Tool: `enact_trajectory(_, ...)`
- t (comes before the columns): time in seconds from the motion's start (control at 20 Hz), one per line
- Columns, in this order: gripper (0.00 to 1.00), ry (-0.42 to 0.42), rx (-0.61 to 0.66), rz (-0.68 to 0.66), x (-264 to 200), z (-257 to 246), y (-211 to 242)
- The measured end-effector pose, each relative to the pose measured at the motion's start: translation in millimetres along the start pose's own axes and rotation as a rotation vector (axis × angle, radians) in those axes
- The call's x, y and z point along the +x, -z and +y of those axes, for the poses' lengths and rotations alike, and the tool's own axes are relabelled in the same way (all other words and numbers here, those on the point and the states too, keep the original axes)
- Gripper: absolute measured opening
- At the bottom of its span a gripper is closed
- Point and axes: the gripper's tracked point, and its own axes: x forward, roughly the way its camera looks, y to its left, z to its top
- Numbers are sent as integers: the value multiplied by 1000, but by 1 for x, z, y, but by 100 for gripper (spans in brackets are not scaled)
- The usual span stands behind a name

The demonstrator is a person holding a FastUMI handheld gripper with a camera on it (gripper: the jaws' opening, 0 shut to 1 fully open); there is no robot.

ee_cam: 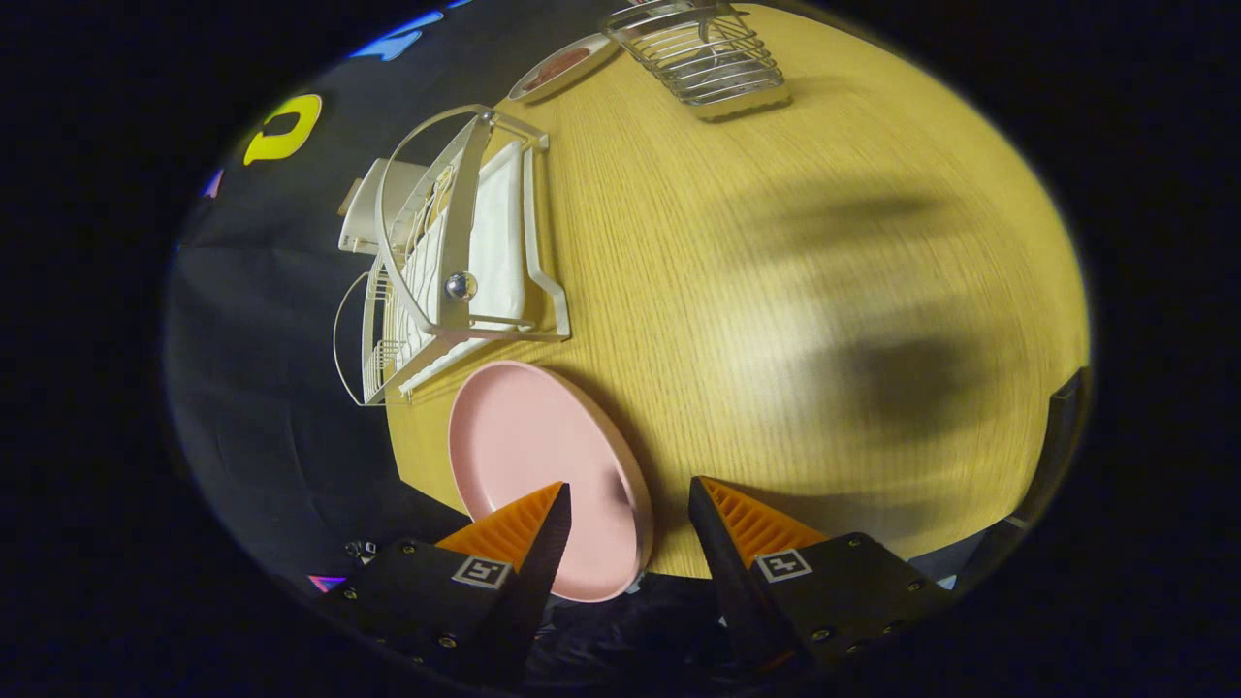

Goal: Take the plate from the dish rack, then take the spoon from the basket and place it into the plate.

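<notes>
The pink plate (524,446) lies flat on the wooden table (776,291), close to the table's near edge and just beside the white dish rack (456,262). My gripper (629,483) is open above the plate's rim; one finger overlaps the plate and the other hangs over bare wood, and neither presses on it. Far beyond the fingers, at the other end of the table, stands the wire basket (708,53). Whether the spoon is in it I cannot tell; only a thin shape shows through the wires.
A small plate (562,66) with something reddish on it sits next to the basket. A white boxy object (364,208) is behind the rack, against the black cloth. Shadows fall across the wide wooden surface between plate and basket.
</notes>
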Motion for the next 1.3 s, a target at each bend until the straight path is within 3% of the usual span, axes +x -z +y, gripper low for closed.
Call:
enact_trajectory(0.3, 77, 30, -7, -104, -33, -12, -22)
enact_trajectory(0.75, 76, 143, 20, -691, -145, -16, -165)
enact_trajectory(0.95, 76, 167, 38, -889, -177, -12, -214)
enact_trajectory(1.3, 76, 195, 145, -1050, -170, -24, -269)
